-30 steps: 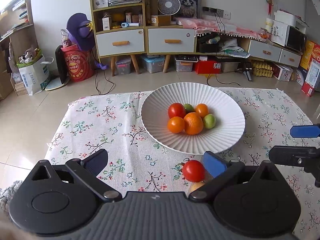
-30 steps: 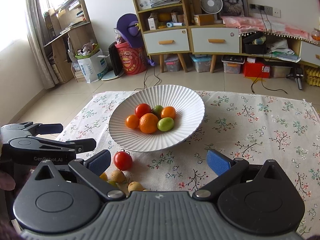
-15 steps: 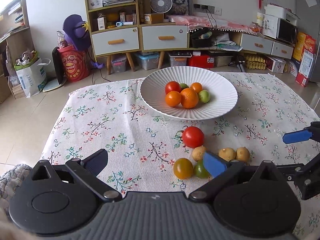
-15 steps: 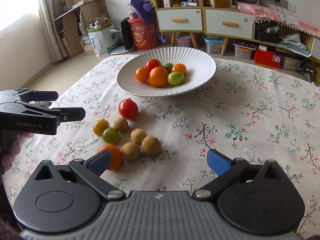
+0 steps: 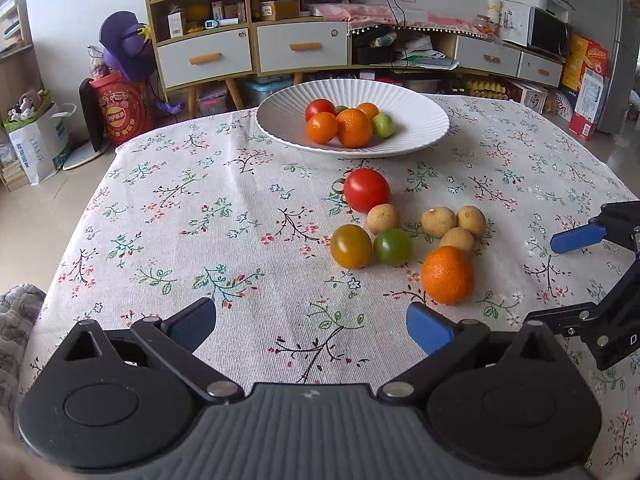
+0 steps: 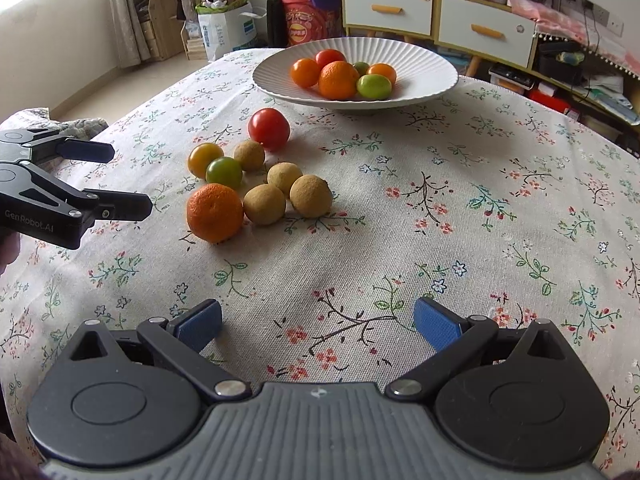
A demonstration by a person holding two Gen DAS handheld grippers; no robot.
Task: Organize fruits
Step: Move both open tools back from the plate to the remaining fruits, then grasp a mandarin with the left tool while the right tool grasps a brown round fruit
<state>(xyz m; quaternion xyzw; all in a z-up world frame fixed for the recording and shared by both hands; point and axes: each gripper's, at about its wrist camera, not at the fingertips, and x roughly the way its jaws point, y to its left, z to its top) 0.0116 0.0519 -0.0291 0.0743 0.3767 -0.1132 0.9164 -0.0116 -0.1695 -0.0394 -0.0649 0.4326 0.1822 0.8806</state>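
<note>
A white ribbed bowl (image 5: 424, 120) (image 6: 432, 76) at the table's far side holds several oranges, tomatoes and green fruits. Loose on the floral cloth lie a red tomato (image 5: 366, 189) (image 6: 269, 128), a yellow tomato (image 5: 351, 245) (image 6: 205, 159), a green tomato (image 5: 393, 245) (image 6: 223, 172), an orange (image 5: 447, 275) (image 6: 215, 212) and several tan longans (image 5: 456, 222) (image 6: 286, 194). My left gripper (image 5: 311, 325) is open and empty, near of the loose fruit. My right gripper (image 6: 318, 323) is open and empty too, well short of the fruit.
The floral tablecloth (image 5: 200, 216) covers a low table with floor beyond its left edge. Shelves and drawers (image 5: 248, 48) line the far wall. The other gripper shows at the side of each view (image 5: 600, 276) (image 6: 60, 192).
Both grippers have pulled back from the bowl toward the near side of the table, so the loose fruit cluster has come fully into view. No fruit has moved.
</note>
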